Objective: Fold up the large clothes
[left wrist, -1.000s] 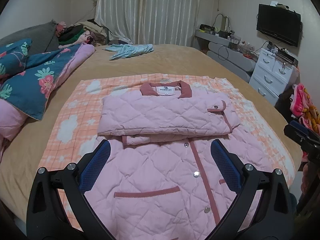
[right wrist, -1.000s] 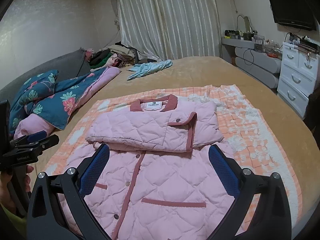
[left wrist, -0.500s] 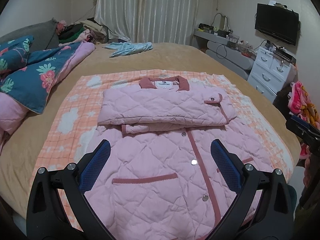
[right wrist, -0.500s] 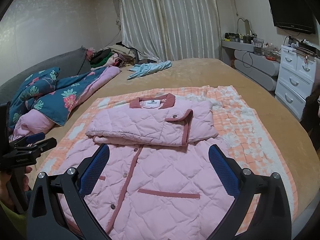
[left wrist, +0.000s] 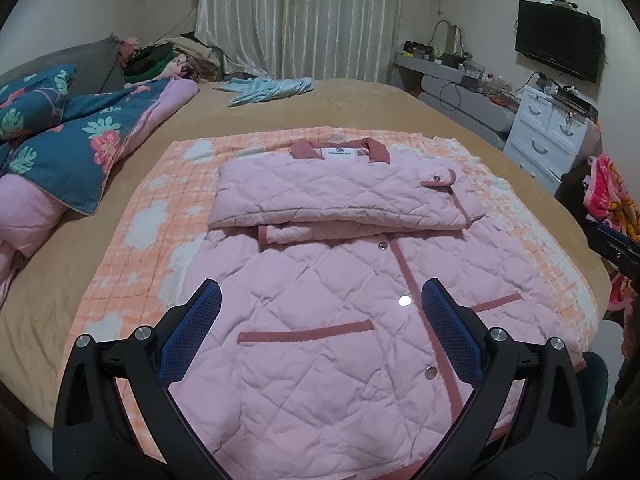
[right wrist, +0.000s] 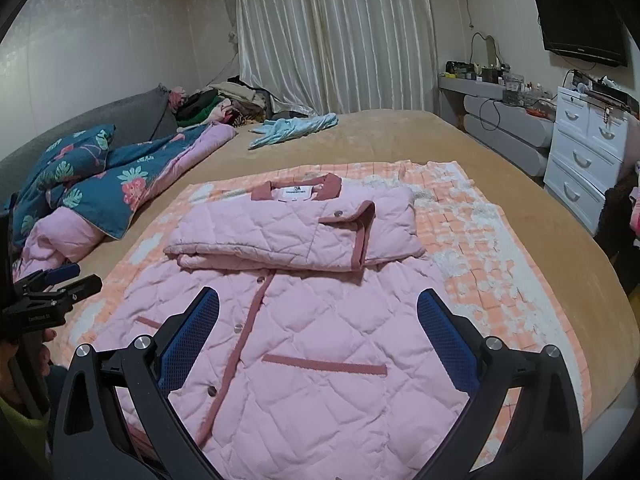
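Jaws on your left gripper (left wrist: 321, 322) stand wide apart and empty above the pink quilted jacket (left wrist: 340, 344), sleeves folded across its chest, hem near the bed's (left wrist: 360, 104) front edge. From the right wrist, your right gripper (right wrist: 319, 326) gapes equally, holding nothing; bare checked blanket (right wrist: 480, 248) lies clear beside the jacket (right wrist: 320, 360).

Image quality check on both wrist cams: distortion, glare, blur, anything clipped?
Left wrist view: strong fisheye bend with black corners; dim, even indoor light; a small glint on one snap of the pink jacket; the open left gripper is sharp. Right wrist view: same barrel warp, curtains brightest but not blown out; the open right gripper is sharp, no motion blur.
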The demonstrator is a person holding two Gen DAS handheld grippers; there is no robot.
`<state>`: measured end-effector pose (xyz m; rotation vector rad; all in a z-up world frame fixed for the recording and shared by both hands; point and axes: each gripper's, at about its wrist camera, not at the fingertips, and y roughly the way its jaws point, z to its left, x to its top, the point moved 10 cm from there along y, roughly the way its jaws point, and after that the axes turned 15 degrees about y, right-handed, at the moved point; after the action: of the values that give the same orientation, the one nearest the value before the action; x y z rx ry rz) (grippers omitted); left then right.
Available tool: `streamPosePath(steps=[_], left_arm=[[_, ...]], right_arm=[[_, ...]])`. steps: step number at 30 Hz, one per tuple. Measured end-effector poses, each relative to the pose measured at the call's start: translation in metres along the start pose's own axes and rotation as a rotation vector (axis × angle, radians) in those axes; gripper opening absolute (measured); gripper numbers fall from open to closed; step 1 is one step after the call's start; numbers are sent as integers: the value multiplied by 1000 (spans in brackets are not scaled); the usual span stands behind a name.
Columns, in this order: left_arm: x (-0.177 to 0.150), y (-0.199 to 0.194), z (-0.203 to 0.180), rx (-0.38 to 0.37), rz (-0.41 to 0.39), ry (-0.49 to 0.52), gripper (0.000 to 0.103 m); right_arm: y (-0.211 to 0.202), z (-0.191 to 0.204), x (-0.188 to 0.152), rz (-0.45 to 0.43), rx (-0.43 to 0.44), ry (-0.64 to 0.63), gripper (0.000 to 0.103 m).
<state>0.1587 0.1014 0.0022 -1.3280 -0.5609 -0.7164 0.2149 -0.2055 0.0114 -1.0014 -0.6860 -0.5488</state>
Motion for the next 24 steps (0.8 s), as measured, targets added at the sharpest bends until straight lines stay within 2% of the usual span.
streamPosePath(steps=[24], left_arm=[[-68, 19, 25, 27, 90, -34, 94]], right_arm=[[10, -28, -34, 71, -57, 0, 99]])
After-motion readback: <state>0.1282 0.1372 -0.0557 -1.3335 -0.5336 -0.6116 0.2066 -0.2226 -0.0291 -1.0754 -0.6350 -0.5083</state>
